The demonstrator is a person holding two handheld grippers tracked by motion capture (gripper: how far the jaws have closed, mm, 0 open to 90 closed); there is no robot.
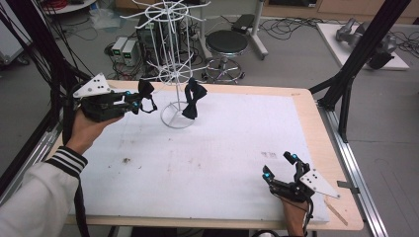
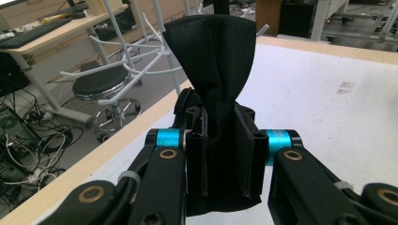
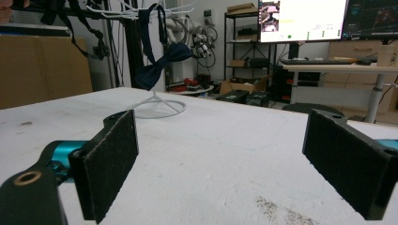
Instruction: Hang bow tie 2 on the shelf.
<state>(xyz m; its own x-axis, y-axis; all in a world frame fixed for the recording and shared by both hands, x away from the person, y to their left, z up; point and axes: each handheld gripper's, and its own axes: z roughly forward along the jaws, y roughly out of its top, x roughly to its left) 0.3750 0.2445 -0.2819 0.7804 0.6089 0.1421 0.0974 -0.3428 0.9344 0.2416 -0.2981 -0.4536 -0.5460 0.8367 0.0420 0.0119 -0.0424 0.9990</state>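
The left gripper [image 1: 134, 101] is raised beside the white wire display rack [image 1: 174, 64], on the side toward the table's left edge, and its 2 jaws are clamped on a black bow tie [image 1: 146, 94]. In the left gripper view the pads pinch the tie's [image 2: 213, 70] narrow middle, one pleated wing fanning upward above the jaws and the rest of the cloth bunched below them. The tie is held off the white table mat [image 1: 212, 158], just short of the rack's lower ring of hooks, not touching the wire as far as can be told.

A second dark bow tie [image 1: 193, 98] hangs from the rack on the side away from the left gripper, dangling above the rack's round base. In the right gripper view this tie [image 3: 162, 63] hangs by its strap from a hook, bow tilted.

The right gripper [image 1: 281, 168] rests low on the mat well apart from the rack, near the table's front right corner. Its 2 jaws stand wide apart with nothing between the pads [image 3: 110, 164], only bare mat.

A black round stool [image 1: 226, 43] stands on the floor beyond the rack.
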